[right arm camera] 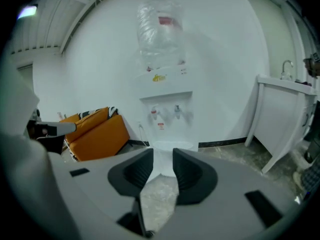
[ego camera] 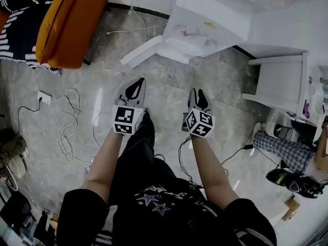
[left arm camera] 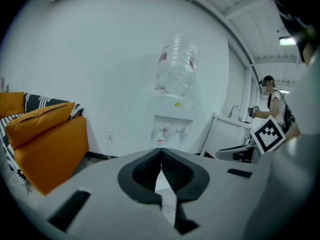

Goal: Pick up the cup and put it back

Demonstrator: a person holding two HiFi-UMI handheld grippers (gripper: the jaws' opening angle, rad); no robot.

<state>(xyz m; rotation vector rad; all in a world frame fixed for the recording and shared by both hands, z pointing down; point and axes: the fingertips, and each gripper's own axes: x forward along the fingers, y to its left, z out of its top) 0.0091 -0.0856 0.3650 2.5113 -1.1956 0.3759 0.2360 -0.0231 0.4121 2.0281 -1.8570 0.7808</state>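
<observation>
I cannot make out a cup in any view. A white water dispenser [ego camera: 205, 27] stands ahead against the wall, and both gripper views show it with its clear bottle [right arm camera: 160, 31] on top. In the head view my left gripper [ego camera: 134, 86] and right gripper [ego camera: 199, 95] hang side by side above the stone floor, both pointing at the dispenser. The left gripper [left arm camera: 161, 151] has its jaw tips touching, with nothing between them. A gap shows between the jaws of the right gripper [right arm camera: 162, 154], and only floor and the dispenser's base are seen through it.
An orange sofa [ego camera: 69, 22] with a striped cushion stands at the left. White cables [ego camera: 66, 122] and a socket strip [ego camera: 44, 97] lie on the floor. A white sink cabinet [ego camera: 282, 81] is at the right, with another person's legs [ego camera: 284, 150] beside it.
</observation>
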